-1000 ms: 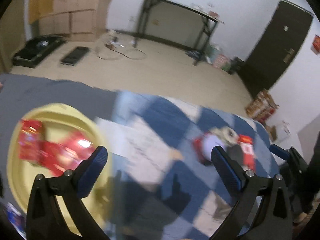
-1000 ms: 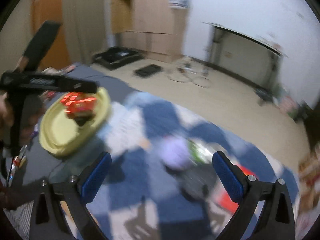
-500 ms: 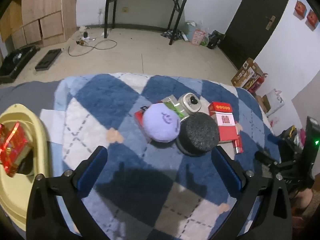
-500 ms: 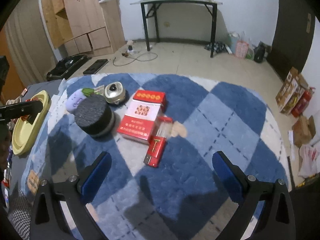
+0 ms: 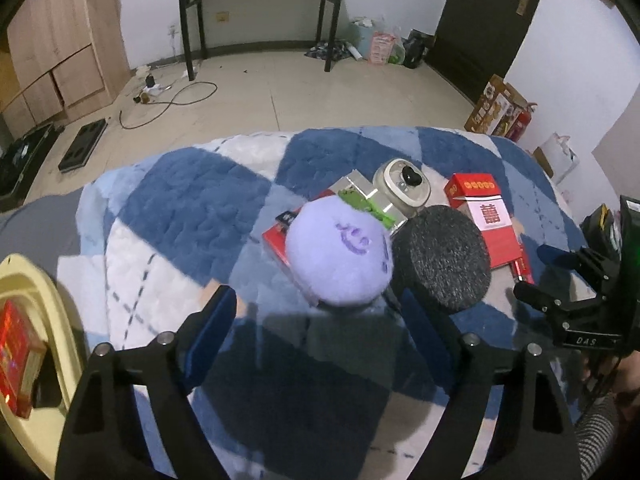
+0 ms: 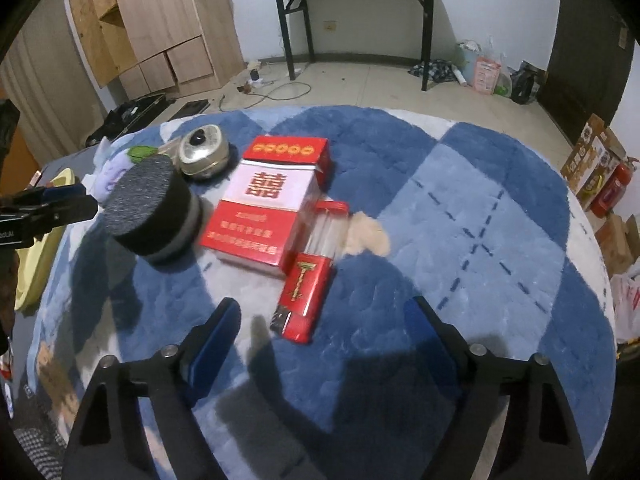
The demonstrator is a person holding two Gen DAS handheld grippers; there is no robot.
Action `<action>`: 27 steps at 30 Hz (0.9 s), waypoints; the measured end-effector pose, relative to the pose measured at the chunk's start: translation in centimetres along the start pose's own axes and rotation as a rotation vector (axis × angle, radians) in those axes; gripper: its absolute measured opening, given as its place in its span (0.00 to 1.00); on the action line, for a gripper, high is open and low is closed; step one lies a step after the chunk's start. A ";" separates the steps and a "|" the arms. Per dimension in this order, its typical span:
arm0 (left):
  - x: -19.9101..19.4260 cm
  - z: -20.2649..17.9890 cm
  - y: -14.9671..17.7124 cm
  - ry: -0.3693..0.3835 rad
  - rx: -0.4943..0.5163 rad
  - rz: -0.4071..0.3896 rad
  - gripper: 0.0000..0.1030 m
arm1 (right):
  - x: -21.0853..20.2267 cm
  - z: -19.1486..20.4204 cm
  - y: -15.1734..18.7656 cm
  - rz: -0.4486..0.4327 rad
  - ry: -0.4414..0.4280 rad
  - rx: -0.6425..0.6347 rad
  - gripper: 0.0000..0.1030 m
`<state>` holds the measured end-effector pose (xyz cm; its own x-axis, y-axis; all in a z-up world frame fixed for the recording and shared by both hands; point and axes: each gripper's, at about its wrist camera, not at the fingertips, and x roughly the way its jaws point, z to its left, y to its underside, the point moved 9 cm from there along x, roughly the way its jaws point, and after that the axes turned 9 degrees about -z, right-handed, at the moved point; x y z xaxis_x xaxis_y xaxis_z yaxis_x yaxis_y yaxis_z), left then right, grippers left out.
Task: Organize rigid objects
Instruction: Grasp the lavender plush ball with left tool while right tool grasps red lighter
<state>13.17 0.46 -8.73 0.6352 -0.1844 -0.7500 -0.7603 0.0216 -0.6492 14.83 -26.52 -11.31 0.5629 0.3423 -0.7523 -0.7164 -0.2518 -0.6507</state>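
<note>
On the blue checked rug [image 5: 192, 208] lies a cluster: a purple plush ball [image 5: 340, 256], a black foam cylinder [image 5: 442, 258], a round metal tin [image 5: 402, 190], a large red and white box [image 6: 264, 216] and a slim red box [image 6: 308, 288]. The plush rests on a red box [image 5: 274, 244]. My left gripper [image 5: 316, 320] is open and empty, just short of the plush. My right gripper [image 6: 324, 328] is open and empty, over the slim red box's near end. A yellow tray [image 5: 36, 292] at the left holds a red packet [image 5: 16, 360].
The right gripper's body [image 5: 580, 300] shows at the right edge of the left wrist view; the left gripper [image 6: 44, 208] shows at the left of the right wrist view. Beyond the rug are bare floor, a black table [image 5: 260, 8], wooden cabinets [image 6: 160, 28] and cartons [image 6: 600, 164].
Both grippers swung right from the yellow tray toward the object cluster and came closer to it. Both stayed open and empty.
</note>
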 end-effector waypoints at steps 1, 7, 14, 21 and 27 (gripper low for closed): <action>0.2 -0.1 -0.1 0.003 0.002 -0.002 0.81 | 0.3 0.0 0.1 -0.003 0.002 -0.006 0.82; 2.0 -0.5 -0.4 0.015 0.017 0.016 0.67 | 1.4 0.4 -0.1 -0.053 0.027 -0.070 0.76; 2.2 0.0 -0.6 0.007 -0.019 0.000 0.47 | 2.1 0.6 -0.5 -0.091 0.054 -0.127 0.37; 1.1 0.4 -1.1 0.018 -0.013 -0.029 0.44 | 1.6 0.6 -0.3 -0.105 0.042 -0.150 0.21; 1.1 0.5 -1.4 0.009 -0.020 -0.029 0.44 | 1.1 0.4 -0.1 -0.102 0.035 -0.162 0.21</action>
<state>14.95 0.68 -8.71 0.6559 -0.1931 -0.7297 -0.7441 -0.0032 -0.6680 15.39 -25.78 -12.07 0.6449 0.3429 -0.6830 -0.5808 -0.3609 -0.7297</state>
